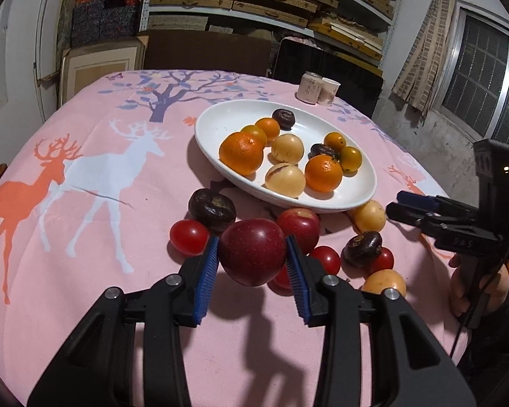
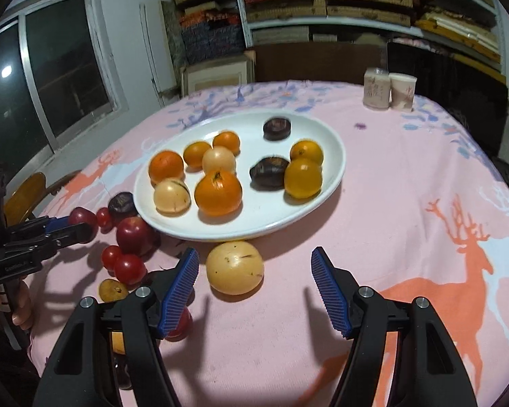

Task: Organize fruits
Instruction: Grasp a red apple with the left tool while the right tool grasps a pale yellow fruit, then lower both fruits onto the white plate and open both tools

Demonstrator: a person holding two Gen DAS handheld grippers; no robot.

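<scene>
My left gripper [image 1: 252, 254] is shut on a dark red apple [image 1: 252, 251] and holds it above the cloth, in front of the white oval plate [image 1: 234, 115]. The plate holds several oranges, pale yellow fruits and dark purple fruits. Loose fruit lies near the plate's front rim: a second red apple [image 1: 300, 222], cherry tomatoes [image 1: 188, 236], dark fruits [image 1: 212, 208] and pale fruits [image 1: 370, 216]. My right gripper [image 2: 254, 271] is open, with a pale yellow fruit [image 2: 234, 267] between its fingers near the left one. The plate also shows in the right wrist view [image 2: 325, 135].
The table wears a pink cloth with deer and tree prints [image 1: 85, 176]. Two small pale cups [image 1: 317, 87] stand at the far side behind the plate. Shelves of boxes and a dark chair back stand beyond the table. A wooden chair [image 2: 27, 196] is at the left.
</scene>
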